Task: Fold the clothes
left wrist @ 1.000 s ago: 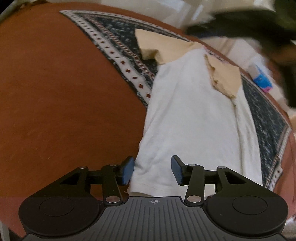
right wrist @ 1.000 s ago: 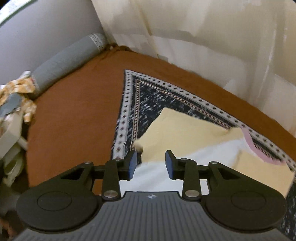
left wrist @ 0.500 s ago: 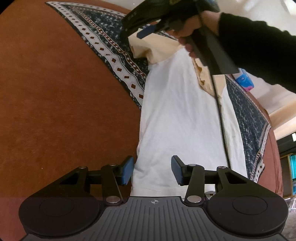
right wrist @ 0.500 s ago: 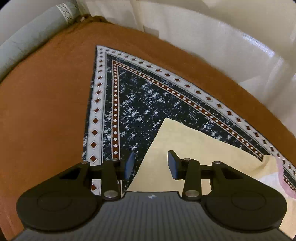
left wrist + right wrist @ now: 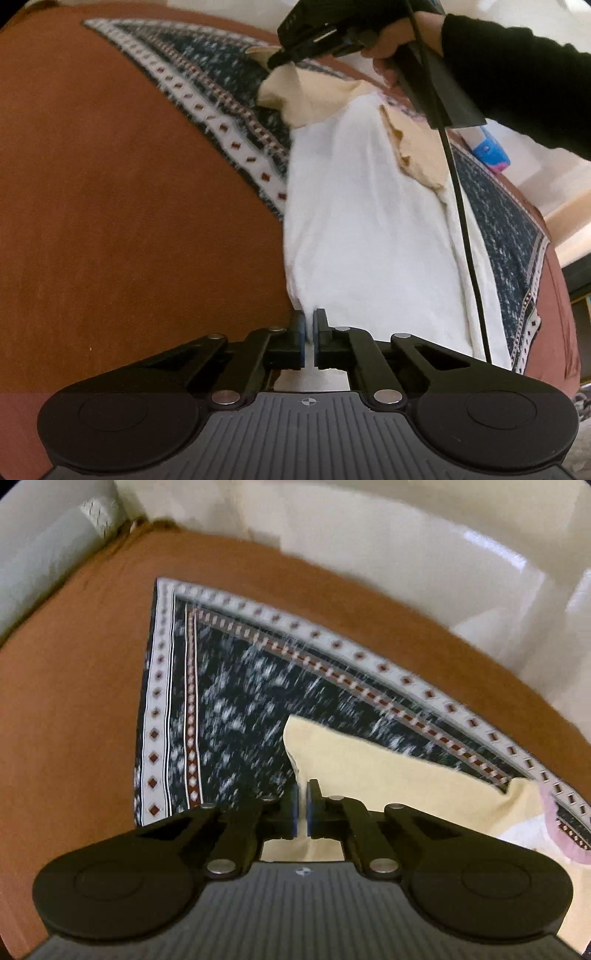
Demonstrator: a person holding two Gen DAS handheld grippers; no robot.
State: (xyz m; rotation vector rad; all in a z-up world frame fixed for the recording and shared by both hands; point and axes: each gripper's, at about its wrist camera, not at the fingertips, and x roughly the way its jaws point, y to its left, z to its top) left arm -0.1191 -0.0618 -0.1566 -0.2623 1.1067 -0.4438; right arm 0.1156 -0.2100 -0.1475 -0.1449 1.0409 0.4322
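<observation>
A white T-shirt (image 5: 369,221) with pale yellow sleeves lies lengthwise on a dark patterned cloth (image 5: 207,70). At its near hem corner, my left gripper (image 5: 308,314) is shut, the pads closing tight on a pinch of white fabric. In the left wrist view my right gripper (image 5: 275,61), held by a hand (image 5: 402,40), meets the far yellow sleeve (image 5: 295,96). In the right wrist view the right gripper (image 5: 302,786) is shut on the edge of that yellow sleeve (image 5: 369,768). A pink collar (image 5: 554,823) shows at the right.
The patterned cloth (image 5: 229,701) lies on a rust-brown bedcover (image 5: 74,701). A black cable (image 5: 461,206) hangs across the shirt. A grey bolster (image 5: 48,554) and pale curtains (image 5: 369,535) lie beyond the bed. A blue item (image 5: 489,149) sits past the far edge.
Both grippers went from open to shut on the shirt, left at the hem, right on the yellow sleeve. The right gripper came down onto the sleeve's corner.
</observation>
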